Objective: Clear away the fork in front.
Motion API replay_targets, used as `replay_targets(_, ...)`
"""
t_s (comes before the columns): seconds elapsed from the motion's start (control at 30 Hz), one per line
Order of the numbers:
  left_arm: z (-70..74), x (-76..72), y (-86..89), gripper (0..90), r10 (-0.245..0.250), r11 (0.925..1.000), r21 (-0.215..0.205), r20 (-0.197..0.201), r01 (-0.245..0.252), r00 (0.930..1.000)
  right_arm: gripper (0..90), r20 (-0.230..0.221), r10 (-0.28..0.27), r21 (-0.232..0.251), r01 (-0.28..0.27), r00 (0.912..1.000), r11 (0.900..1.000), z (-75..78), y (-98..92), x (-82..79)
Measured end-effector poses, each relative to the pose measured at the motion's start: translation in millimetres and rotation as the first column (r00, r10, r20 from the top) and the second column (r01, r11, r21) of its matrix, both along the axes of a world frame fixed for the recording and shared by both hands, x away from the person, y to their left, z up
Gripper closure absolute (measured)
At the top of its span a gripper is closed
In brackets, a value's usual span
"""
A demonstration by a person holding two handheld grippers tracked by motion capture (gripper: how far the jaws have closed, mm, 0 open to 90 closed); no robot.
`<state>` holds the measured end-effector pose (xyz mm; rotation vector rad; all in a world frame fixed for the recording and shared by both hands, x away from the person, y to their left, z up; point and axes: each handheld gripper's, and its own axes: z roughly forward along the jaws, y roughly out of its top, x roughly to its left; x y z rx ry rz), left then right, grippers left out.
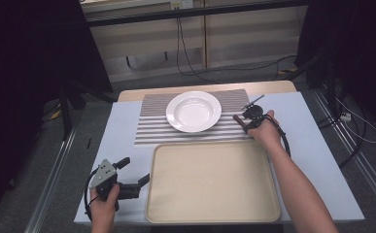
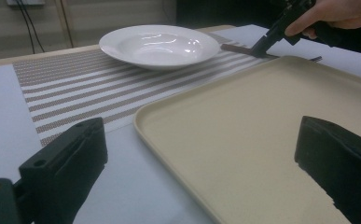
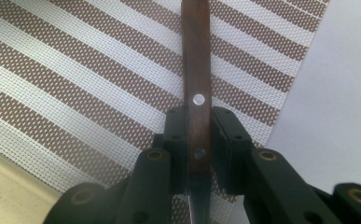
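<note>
A knife with a brown wooden handle [image 3: 196, 56] lies across the right edge of the striped placemat [image 1: 151, 127]. My right gripper [image 3: 197, 128] is shut on that handle near its rivets; it is the right gripper [image 1: 250, 119] just right of the white plate [image 1: 194, 111], with the handle [image 1: 237, 118] poking left. In the left gripper view the same handle [image 2: 236, 48] rests on the mat by the plate [image 2: 159, 44]. My left gripper [image 1: 134, 171] is open at the beige tray's [image 1: 212, 182] left edge, nothing between its jaws.
The empty tray [image 2: 243, 121] fills the near middle of the white tabletop [image 1: 122, 138]. Bare tabletop lies to the right of the tray. Dark stands and cables are on the floor beyond the far edge.
</note>
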<state>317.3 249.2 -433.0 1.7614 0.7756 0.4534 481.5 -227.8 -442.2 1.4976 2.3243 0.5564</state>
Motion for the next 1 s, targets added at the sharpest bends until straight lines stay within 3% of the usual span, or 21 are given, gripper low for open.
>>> replay_targets(0.17, 0.1, -1.4, -1.0, 2.6, -0.001, 1.0000, 0.004, 0.000, 0.001, 1.0000, 77.7, 0.015, 0.002, 0.007, -0.002, 0.9999, 1.000, -1.1, -1.0, -1.3)
replay_targets(0.43, 0.0, -2.7, -0.8, 2.6, 0.000, 0.9998, 0.022, 0.000, 0.000, 1.0000, 78.0, -0.012, -0.021, 0.081, 0.022, 0.9997, 0.996, -0.3, -9.2, 1.5)
replay_targets(0.57, 1.6, -4.0, 3.2, 2.6, 0.023, 0.9997, -0.002, 0.007, -0.023, 0.9997, 78.0, -0.004, -0.015, 0.089, 0.016, 0.9999, 0.996, -0.2, -10.6, 0.4)
replay_targets(0.73, 1.5, -2.3, 1.5, 2.6, 0.013, 0.9999, 0.000, 0.007, -0.013, 0.9999, 78.1, 0.041, -0.008, 0.086, 0.004, 0.9991, 0.996, 1.5, -10.3, -2.5)
replay_targets(0.8, 1.3, -2.4, 1.3, 2.5, 0.008, 1.0000, 0.002, 0.007, -0.008, 0.9999, 78.1, 0.071, -0.013, 0.106, 0.006, 0.9974, 0.994, 6.8, -14.0, -3.0)
replay_targets(0.87, 1.2, -2.4, 2.3, 2.5, 0.006, 0.9999, 0.011, 0.007, -0.006, 1.0000, 78.1, 0.116, -0.026, 0.158, 0.007, 0.9929, 0.987, 20.1, -20.9, -4.3)
replay_targets(1.0, 1.6, -2.5, 3.8, 2.5, 0.015, 0.9999, -0.002, 0.008, -0.015, 0.9999, 78.1, 0.160, -0.031, 0.181, 0.001, 0.9866, 0.984, 30.5, -26.7, -6.4)
